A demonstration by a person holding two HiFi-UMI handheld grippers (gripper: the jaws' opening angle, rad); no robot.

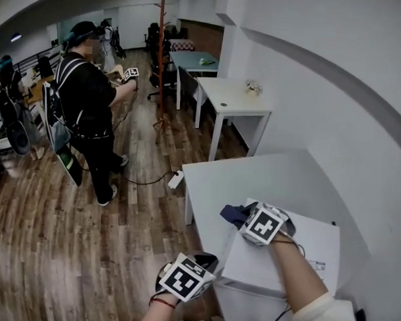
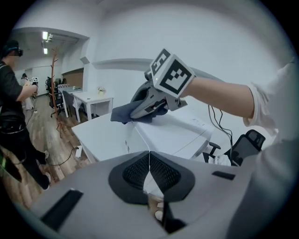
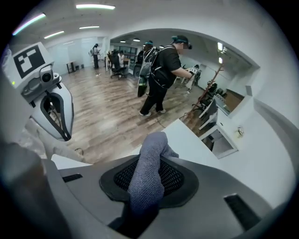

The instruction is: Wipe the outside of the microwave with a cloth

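Observation:
The white microwave [image 1: 286,258] stands on a white table [image 1: 253,176] at the lower right of the head view. My right gripper [image 1: 241,216] rests at the far left corner of the microwave's top, shut on a dark blue cloth [image 1: 232,212]. In the right gripper view the cloth [image 3: 148,172] is bunched between the jaws. The left gripper view shows the cloth [image 2: 122,113] lying on the microwave's top [image 2: 173,133] under the right gripper [image 2: 142,109]. My left gripper [image 1: 202,260] hangs in front of the microwave, lower and to the left. Its jaws [image 2: 149,163] are shut on nothing.
A person in black [image 1: 89,110] stands on the wood floor at the left, holding grippers. White desks [image 1: 230,98] and a coat stand [image 1: 160,60] are beyond the table. A cable [image 1: 146,182] runs along the floor. An office chair [image 2: 247,142] sits to the microwave's right.

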